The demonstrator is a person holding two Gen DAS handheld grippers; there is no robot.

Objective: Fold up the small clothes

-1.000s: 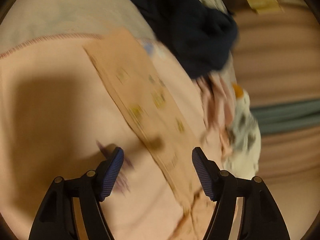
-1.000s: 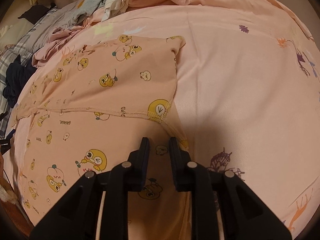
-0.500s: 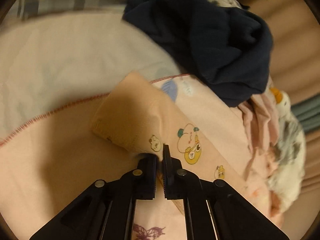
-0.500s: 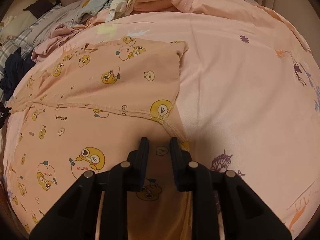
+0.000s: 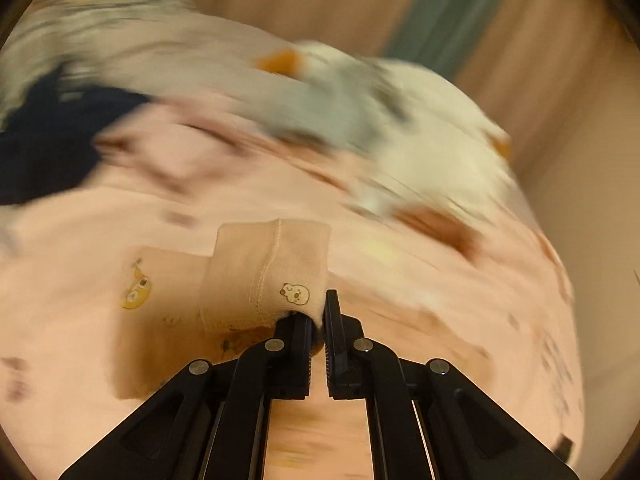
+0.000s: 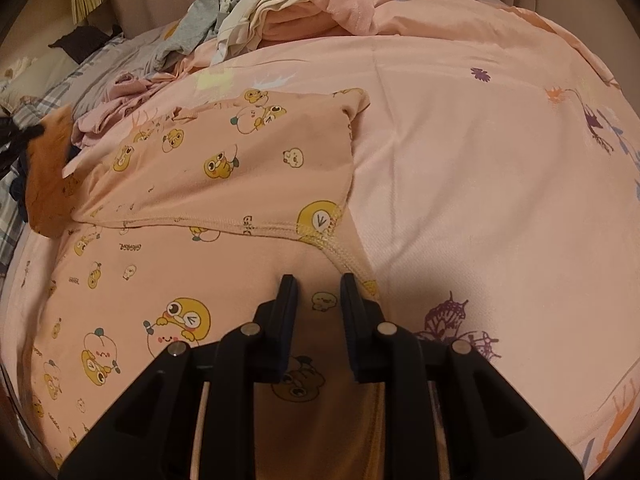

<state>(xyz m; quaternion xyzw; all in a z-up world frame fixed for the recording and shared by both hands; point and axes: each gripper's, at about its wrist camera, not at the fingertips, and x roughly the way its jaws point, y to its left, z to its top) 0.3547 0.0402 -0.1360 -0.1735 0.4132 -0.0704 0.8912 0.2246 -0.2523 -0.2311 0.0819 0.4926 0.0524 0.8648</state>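
Left tool clamping peach cartoon-print garment corner.

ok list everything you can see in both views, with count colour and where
cartoon-print garment: 1, peach with yellow characters, spread on the bedsheet, one end lifted
bedsheet: 1, pink with flower prints, covering the bed
clothes pile: 1, cream, grey and pink, far edge of the bed
dark garment: 1, navy, left edge, blurred
left gripper: 1, black, shut on the garment's folded end
right gripper: 1, black, jaws apart, over the garment's near part; contact unclear
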